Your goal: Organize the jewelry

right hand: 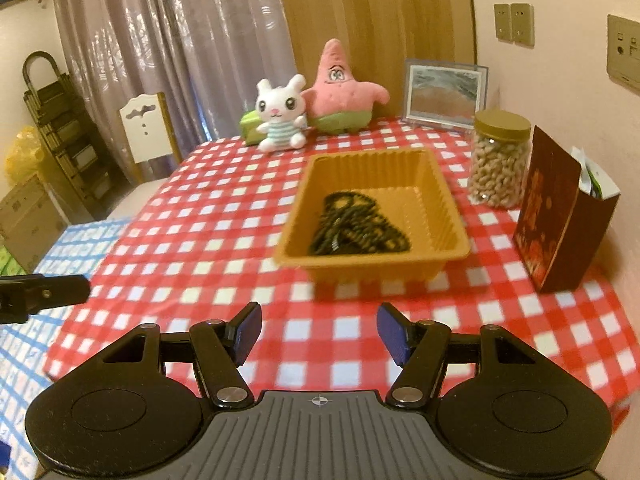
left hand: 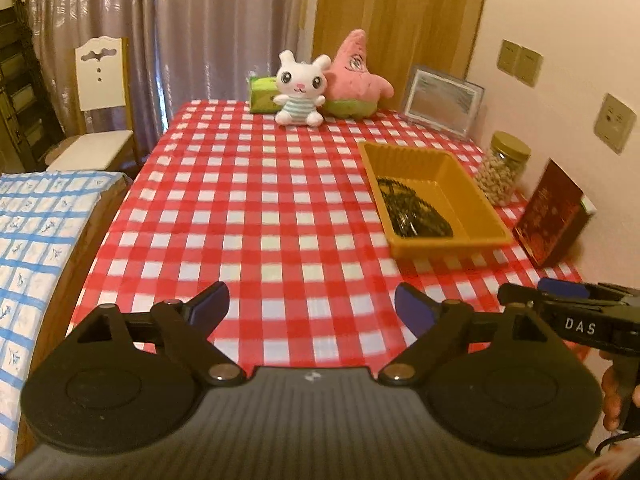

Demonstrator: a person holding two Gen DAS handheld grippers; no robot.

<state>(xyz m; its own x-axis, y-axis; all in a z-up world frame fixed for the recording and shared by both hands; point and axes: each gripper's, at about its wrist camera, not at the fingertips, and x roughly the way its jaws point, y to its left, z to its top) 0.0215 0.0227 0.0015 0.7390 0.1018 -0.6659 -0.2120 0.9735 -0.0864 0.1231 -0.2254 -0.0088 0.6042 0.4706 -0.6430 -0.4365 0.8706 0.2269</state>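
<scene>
left wrist view:
left claw [left hand: 311,307]: pads spread wide, nothing between them, hanging over the near edge of the desk [left hand: 256,208].
jewelry [left hand: 412,210]: dark beaded pile, in the near-left part of the yellow tray [left hand: 480,204], right of centre in the frame. So for our left claw it's up and off to the right.
long axis: the pile runs along the tray's length, lower right to upper left.
right claw [left hand: 516,294]: pokes in at the right edge, tip pointing left.
open room: big bare stretch of checked cloth centre and left; bed [left hand: 36,232] at the left edge.

right wrist view:
right claw [right hand: 319,334]: pads apart too, empty, low over the near desk.
jewelry: almost dead ahead, just above centre, in the tray's near-left half. We'd say this claw is the nearer and better lined up.
edges: the tray's near wall stands between claw and beads, so we reckon the reach goes over the rim and down.
tight side: nut jar [right hand: 500,160] and dark red box [right hand: 556,216] crowd the tray's right; its left side is free cloth.
left claw: dark tip at the left edge.
</scene>
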